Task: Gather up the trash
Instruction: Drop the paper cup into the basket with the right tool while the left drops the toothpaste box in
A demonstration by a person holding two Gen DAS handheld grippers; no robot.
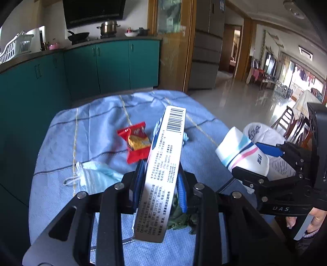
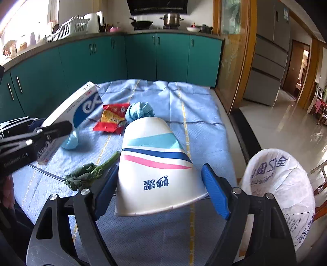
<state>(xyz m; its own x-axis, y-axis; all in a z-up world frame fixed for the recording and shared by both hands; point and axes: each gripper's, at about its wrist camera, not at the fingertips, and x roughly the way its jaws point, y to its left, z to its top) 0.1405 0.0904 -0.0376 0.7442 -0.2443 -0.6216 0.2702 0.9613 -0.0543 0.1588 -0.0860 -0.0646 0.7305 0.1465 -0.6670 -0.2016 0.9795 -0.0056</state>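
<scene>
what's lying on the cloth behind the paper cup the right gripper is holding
Behind the white striped paper cup lie a crumpled blue tissue ball and a red snack wrapper on the blue cloth. The cup hides the cloth directly beneath it.

Teal cabinets (image 2: 143, 59) run along the far wall. On the counter above them stand a steel pot (image 2: 171, 18), a black wok (image 2: 141, 23) just left of it, and a white dish rack (image 2: 67, 30) further left.
</scene>
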